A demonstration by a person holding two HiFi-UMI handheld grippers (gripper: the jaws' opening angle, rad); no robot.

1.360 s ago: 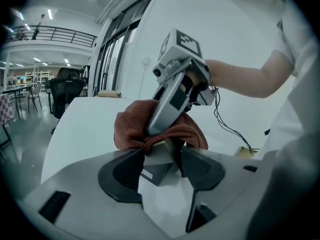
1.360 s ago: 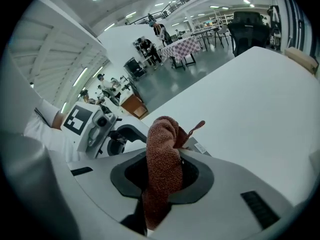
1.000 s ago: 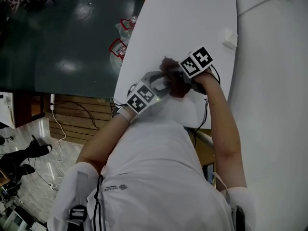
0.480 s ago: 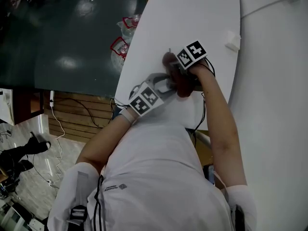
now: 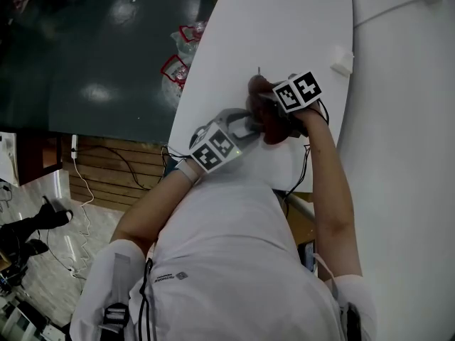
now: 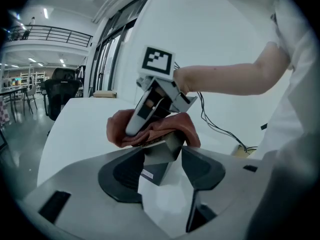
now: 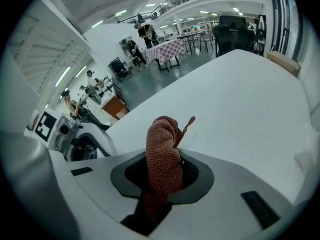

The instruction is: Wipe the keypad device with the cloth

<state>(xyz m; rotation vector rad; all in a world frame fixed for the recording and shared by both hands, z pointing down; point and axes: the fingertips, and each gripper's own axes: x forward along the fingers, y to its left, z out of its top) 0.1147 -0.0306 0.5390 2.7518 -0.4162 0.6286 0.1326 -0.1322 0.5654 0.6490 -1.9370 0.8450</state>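
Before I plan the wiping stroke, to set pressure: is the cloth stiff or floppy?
Probably floppy: the cloth folds and bunches where the right gripper pinches it. Likely light too, as it drapes loosely over the keypad device in the left gripper.

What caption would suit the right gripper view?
The right gripper clamps a reddish-brown woven cloth over the white table.
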